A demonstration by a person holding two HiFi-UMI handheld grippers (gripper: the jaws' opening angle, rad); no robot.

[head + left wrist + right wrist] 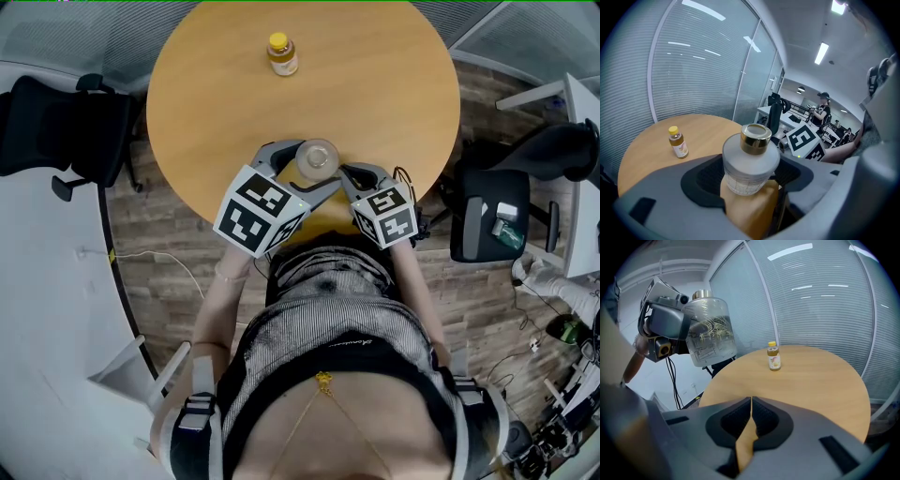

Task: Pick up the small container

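My left tongs grip a frosted round glass jar with a gold cap. The jar is upright at the near edge of the round wooden counter and, I judge, held clear of it. My right tongs sit just beside it, clenched on nothing. A small amber bottle with a yellow cap stands upright, well apart across the counter, ahead of both tongs. If the bottle is the container meant, only my right tongs are free for it.
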